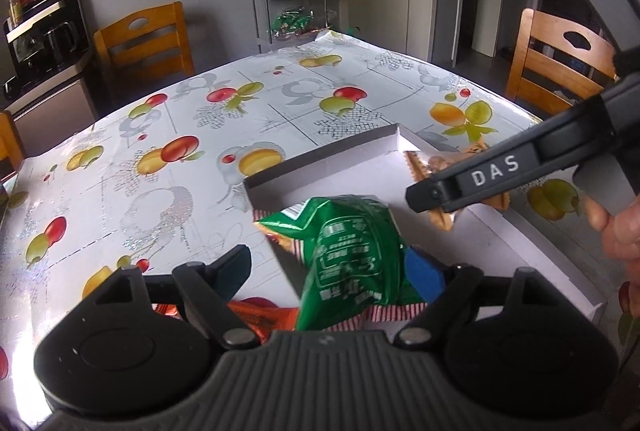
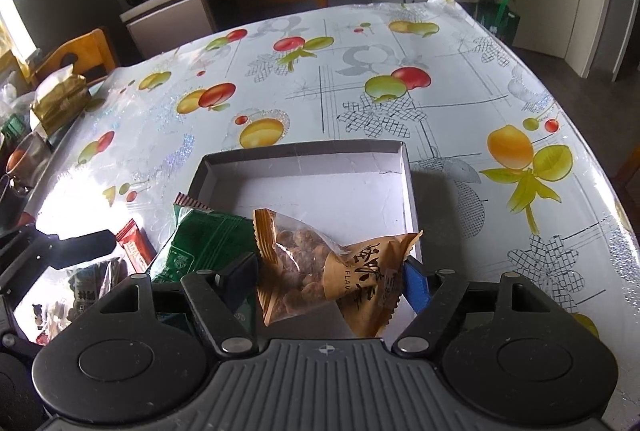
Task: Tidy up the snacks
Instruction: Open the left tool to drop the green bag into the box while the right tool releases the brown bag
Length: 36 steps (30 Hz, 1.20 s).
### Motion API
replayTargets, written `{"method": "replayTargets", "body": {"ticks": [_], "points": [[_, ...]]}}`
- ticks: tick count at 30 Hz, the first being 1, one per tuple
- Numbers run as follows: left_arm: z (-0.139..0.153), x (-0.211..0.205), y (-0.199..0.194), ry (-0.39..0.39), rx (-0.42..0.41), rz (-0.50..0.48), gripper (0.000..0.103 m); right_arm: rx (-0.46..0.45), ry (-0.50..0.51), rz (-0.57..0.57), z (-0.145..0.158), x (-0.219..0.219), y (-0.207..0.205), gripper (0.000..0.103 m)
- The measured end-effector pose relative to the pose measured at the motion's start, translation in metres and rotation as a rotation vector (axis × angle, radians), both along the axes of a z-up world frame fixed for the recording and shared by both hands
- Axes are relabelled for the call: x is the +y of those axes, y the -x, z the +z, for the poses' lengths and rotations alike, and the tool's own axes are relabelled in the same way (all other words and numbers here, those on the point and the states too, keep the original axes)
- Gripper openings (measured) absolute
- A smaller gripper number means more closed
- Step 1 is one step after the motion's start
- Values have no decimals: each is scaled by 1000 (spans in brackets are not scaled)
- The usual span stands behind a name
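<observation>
A shallow white box (image 1: 320, 167) (image 2: 304, 171) lies open on the fruit-print tablecloth. My left gripper (image 1: 328, 271) is open around a green snack packet (image 1: 348, 255) that rests over the box's near-left edge; the packet also shows in the right wrist view (image 2: 200, 247). My right gripper (image 2: 332, 275) is open around a brown packet of nuts (image 2: 320, 267) that lies in the box's near part. The right gripper also shows from the side in the left wrist view (image 1: 424, 199) over that brown packet (image 1: 440, 219).
A red packet (image 2: 134, 243) and a dark packet (image 2: 92, 283) lie left of the box, an orange wrapper (image 1: 256, 315) under my left gripper. Wooden chairs (image 1: 144, 39) (image 1: 560, 67) stand at the far sides. A gold bag (image 2: 60, 99) sits at the table's left edge.
</observation>
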State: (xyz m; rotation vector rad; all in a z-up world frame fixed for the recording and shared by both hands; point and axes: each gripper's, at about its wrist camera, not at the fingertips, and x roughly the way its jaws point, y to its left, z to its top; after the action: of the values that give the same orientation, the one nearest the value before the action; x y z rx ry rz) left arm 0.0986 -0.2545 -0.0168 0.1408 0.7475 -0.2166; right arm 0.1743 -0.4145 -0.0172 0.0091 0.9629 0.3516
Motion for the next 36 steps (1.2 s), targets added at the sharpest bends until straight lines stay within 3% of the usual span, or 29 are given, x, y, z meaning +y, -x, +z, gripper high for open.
{"method": "replayTargets", "body": {"ticks": [10,19,26,36], "points": [[7,13,14,19,-7,17,84,-39,-17,-28,17,-1,15,77],[13,28,24,15,-21,37,84,-4,30,-3,-7,10,9,79],[13,48,29,24,-10,90,84,-62,59,-2,0,17,11,94],[12,62,38,33,3,109,84,-102,25,28,20,35,15,95]]}}
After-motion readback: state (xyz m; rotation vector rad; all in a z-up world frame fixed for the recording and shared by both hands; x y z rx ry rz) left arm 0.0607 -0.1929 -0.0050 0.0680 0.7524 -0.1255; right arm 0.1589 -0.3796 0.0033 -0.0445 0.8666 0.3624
